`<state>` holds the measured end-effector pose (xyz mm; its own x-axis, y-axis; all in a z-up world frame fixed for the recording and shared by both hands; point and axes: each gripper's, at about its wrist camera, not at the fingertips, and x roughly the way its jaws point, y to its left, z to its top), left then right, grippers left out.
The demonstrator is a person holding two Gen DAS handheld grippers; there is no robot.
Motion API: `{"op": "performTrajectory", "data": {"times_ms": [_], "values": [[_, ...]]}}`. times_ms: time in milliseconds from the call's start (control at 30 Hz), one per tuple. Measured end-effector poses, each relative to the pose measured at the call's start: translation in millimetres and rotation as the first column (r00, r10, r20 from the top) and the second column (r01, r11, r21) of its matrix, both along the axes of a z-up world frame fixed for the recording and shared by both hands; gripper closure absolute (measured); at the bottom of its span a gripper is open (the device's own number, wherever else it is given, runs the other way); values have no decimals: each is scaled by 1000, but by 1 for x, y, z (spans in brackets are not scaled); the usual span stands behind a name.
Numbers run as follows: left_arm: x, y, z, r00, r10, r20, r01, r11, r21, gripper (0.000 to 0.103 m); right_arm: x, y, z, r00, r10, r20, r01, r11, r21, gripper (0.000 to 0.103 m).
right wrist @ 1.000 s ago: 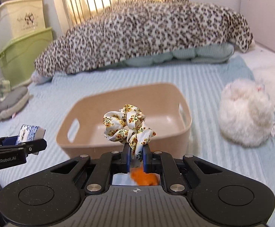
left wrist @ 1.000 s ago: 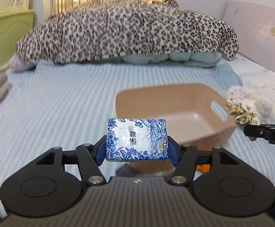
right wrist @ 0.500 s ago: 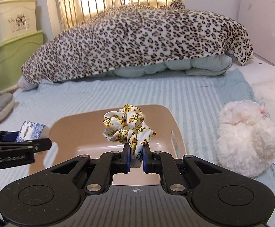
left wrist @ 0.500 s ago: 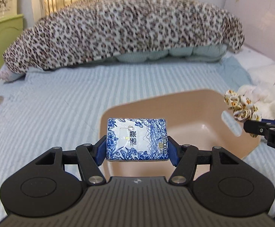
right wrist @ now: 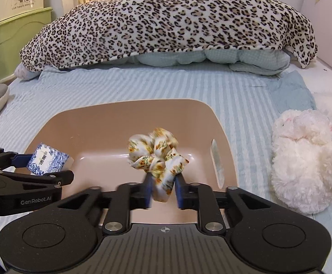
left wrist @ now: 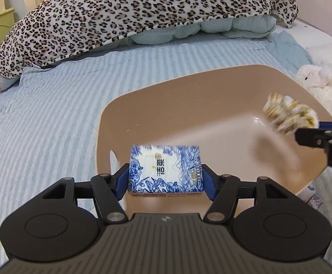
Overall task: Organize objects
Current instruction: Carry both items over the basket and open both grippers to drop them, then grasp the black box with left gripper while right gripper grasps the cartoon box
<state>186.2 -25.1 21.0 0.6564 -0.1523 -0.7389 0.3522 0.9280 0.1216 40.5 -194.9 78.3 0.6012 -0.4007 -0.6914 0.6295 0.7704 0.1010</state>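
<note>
My left claw (left wrist: 166, 178) is clamped on a blue-and-white tissue pack (left wrist: 165, 169), its blue pads pressed flat against the pack's two short sides. The pack sits square between my fingers, printed face toward the camera, and it hangs over the near left part of the tan plastic basin (left wrist: 143, 105), just inside the rim by the handle slot. In the right wrist view the same pack (right wrist: 47, 158) shows at the left, held above the basin's left wall (right wrist: 58, 123).

My right claw (right wrist: 162, 191) has its fingers a little apart around the tail of a floral scrunchie (right wrist: 158, 159). The fingers are blurred, and a gap shows on either side of the fabric, so I cannot tell whether the pads grip the fabric. The bunched part of the scrunchie stands just ahead of my fingertips, over the middle of the basin's floor. From the left wrist view the scrunchie (left wrist: 289, 116) is smeared by blur at the tip of my right claw (left wrist: 307, 134), over the basin's right side.

The basin rests on a pale blue striped bedsheet (right wrist: 245, 96). A white plush toy (right wrist: 307, 159) lies on the bed just beside the basin's right wall, apart from it. Behind, a leopard-print blanket (right wrist: 177, 22) is heaped over a pale green quilt (right wrist: 211, 59), and a green storage box (right wrist: 13, 38) stands at the far left.
</note>
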Motion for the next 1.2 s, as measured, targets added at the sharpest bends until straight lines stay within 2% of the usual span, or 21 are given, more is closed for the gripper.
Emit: {"op": "performTrajectory", "data": {"times_ms": [67, 200, 367, 633, 733, 800, 1000, 1200], "values": [[-4, 2, 7, 1000, 2, 9, -2, 1000, 0, 22, -5, 2, 6, 1000, 4, 12, -4, 1000, -4, 62], [-19, 12, 26, 998, 3, 67, -2, 1000, -11, 19, -21, 10, 21, 999, 3, 43, -2, 1000, -15, 38], [-38, 34, 43, 996, 25, 87, -22, 999, -35, 6, -43, 19, 27, 999, 13, 41, -12, 1000, -18, 25], [-63, 67, 42, 997, 21, 72, -21, 1000, -3, 6, -64, 18, 8, 999, -12, -48, 13, 999, 34, 23], [-67, 75, 36, 998, 0, 58, -1, 1000, 21, 6, -67, 18, -4, 995, -16, -97, 21, 998, 53, 20], [-66, 77, 28, 999, -9, 33, 8, 999, 41, 6, -67, 19, -11, 992, -17, -128, 24, 998, 59, 15], [-51, 85, -8, 997, -19, -76, 21, 999, 33, 6, -64, 16, -33, 979, -11, -202, 29, 996, 83, 15], [-35, 90, -43, 992, 18, -127, -1, 991, 130, 6, -60, 5, -51, 964, -15, -264, 52, 990, 135, 12]]}}
